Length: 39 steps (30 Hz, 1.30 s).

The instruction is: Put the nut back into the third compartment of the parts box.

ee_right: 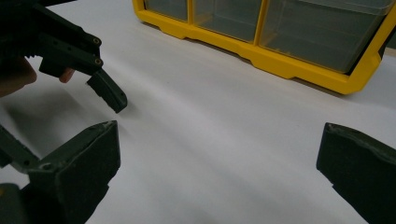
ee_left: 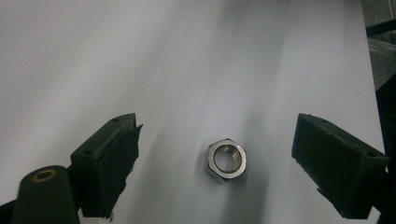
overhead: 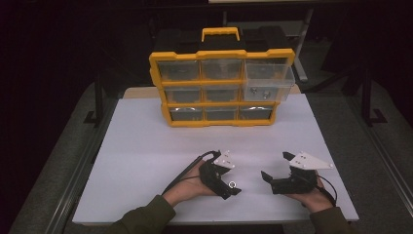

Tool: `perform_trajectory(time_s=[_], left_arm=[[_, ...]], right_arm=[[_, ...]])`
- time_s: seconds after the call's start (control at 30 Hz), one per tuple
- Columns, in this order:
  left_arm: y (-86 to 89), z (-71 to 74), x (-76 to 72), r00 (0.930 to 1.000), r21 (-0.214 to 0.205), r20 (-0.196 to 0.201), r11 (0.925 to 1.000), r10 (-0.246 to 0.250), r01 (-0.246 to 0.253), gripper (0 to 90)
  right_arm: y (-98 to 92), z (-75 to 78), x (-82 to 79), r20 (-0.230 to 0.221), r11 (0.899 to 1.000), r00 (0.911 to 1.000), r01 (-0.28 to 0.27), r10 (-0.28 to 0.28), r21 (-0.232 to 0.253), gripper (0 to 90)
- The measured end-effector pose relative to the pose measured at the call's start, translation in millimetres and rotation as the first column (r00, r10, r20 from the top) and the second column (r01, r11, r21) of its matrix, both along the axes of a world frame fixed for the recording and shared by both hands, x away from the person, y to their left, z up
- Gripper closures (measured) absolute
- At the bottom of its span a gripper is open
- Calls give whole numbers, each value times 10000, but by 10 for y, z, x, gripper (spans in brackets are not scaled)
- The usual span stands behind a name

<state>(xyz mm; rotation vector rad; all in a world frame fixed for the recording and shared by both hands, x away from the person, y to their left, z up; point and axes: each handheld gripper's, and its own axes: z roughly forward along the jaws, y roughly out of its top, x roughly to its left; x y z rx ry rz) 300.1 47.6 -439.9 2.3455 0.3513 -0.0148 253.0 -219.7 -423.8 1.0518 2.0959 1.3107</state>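
The left tool [ee_left: 217, 158] stood open over the white desk [ee_left: 140, 56], the steel nut [ee_left: 226, 160] lying flat between its jaws, touching neither. The right tool [ee_right: 217, 172] was open too, empty, well apart from the nut.

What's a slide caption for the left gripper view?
Left gripper poised over a steel hex nut lying flat on the white table, jaws open on either side, not touching it.

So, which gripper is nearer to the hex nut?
Left. The left gripper has the hex nut between its open jaws, untouched; the right gripper is off to the side.
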Motion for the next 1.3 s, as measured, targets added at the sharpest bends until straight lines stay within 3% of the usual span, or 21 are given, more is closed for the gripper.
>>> perform_trajectory(time_s=[0.1, 0.37, 0.53, 0.83, 0.97, 1.3], left_arm=[[-1, -11, -17, 9996, 206, 238, 9997, -134, 129, 257], [-7, -8, -43, 9984, 451, 386, 9982, -423, 405, 463], [-12, -21, -52, 9984, 464, 245, 9977, -511, 500, 580], [-10, -36, -46, 9985, 460, 338, 9981, -425, 409, 693], [-4, -36, -45, 9980, 507, 397, 9976, -486, 466, 701], [8, -32, -17, 9988, 293, 46, 9984, -479, 477, 705]], right_arm=[[4, -1, 3, 36, 10000, 10000, -58, 59, -81, 0], [4, -1, -4, -91, 10000, 10000, -13, 13, -25, 0], [3, -1, 4, 34, 10000, 10000, -53, 53, -77, 0], [5, -3, -1, -67, 10000, 10000, -31, 30, -36, 0], [11, -2, -1, -94, 10000, 9999, -41, 40, -40, 0], [9, -3, 2, -77, 10000, 10000, -43, 43, -22, 0]])
